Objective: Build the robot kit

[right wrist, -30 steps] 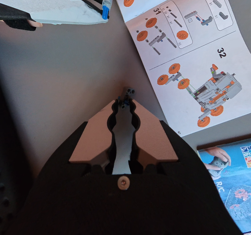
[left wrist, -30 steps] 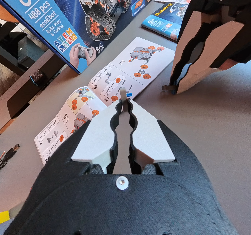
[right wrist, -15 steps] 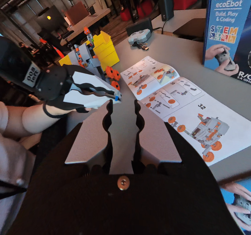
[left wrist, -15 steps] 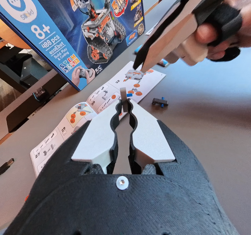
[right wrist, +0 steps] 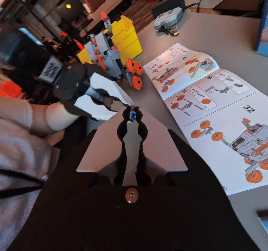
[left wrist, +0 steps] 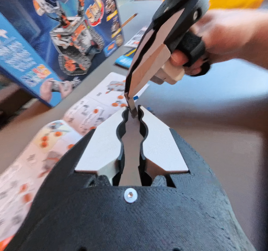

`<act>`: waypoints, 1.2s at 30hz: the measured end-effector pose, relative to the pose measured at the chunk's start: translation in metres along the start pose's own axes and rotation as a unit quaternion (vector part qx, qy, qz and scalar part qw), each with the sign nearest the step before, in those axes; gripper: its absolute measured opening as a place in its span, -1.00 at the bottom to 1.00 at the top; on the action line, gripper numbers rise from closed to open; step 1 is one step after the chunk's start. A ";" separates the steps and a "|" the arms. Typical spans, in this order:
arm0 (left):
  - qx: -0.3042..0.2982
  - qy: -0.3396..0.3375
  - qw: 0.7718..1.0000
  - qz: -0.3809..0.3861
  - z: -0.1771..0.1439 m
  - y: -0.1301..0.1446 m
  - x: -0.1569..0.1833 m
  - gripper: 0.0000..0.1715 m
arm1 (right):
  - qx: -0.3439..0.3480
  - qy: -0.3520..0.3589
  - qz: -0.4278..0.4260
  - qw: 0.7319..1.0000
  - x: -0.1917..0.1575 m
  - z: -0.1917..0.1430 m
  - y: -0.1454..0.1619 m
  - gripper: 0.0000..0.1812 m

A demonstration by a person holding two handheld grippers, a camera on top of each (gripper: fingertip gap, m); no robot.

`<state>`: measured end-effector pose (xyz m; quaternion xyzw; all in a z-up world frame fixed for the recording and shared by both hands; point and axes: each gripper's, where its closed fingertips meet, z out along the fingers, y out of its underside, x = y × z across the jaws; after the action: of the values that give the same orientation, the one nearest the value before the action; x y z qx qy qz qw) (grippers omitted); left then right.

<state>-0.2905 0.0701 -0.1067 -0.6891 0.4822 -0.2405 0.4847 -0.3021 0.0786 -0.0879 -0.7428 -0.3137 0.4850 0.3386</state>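
A small grey beam [left wrist: 133, 108] with a blue pin [left wrist: 135, 98] stands upright between the two grippers above the grey table [left wrist: 203, 128]. My right gripper [right wrist: 132, 110] is shut on the beam [right wrist: 132, 115]. In the left wrist view it comes down from the upper right, held by a hand, and grips the beam's top. My left gripper [left wrist: 133, 108] is slightly open. The beam's lower end sits between its fingertips with a thin gap on each side. Both views are motion-blurred.
An open instruction booklet [right wrist: 217, 113] lies on the table beside the grippers. A tall blue kit box [left wrist: 58, 41] stands behind it. A part-built grey model with orange wheels [right wrist: 110, 61], yellow bins [right wrist: 126, 38] and a grey controller [right wrist: 168, 18] sit farther off. Only a small space, under 4 cm, lies between the two pairs of fingers.
My right gripper left a dark piece on the table, lifted, swung over and closed on the beam. My left gripper's jaws have widened around the beam.
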 end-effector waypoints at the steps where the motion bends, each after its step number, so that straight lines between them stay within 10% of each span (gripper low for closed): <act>1: 0.015 0.048 0.997 -0.050 -0.002 -0.005 0.007 -0.80 | -0.005 -0.032 0.013 0.999 -0.005 -0.007 0.001 -0.92; 10: 0.072 0.277 0.931 -0.228 -0.026 -0.033 0.041 -0.86 | -0.035 -0.163 -0.034 0.985 -0.045 -0.026 0.011 -0.93; 18: 0.174 0.252 0.911 -0.277 -0.042 -0.060 0.016 -0.94 | 0.060 -0.144 -0.049 0.987 -0.041 -0.024 -0.015 -0.67; 36: 0.232 0.241 0.906 -0.258 -0.056 -0.073 0.006 -0.93 | 0.046 -0.184 -0.061 0.980 -0.064 -0.006 -0.011 -0.93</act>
<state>-0.3014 0.0453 -0.0180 -0.5783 0.3200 -0.6210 0.4213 -0.3190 0.0327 -0.0447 -0.6043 -0.3925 0.6057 0.3375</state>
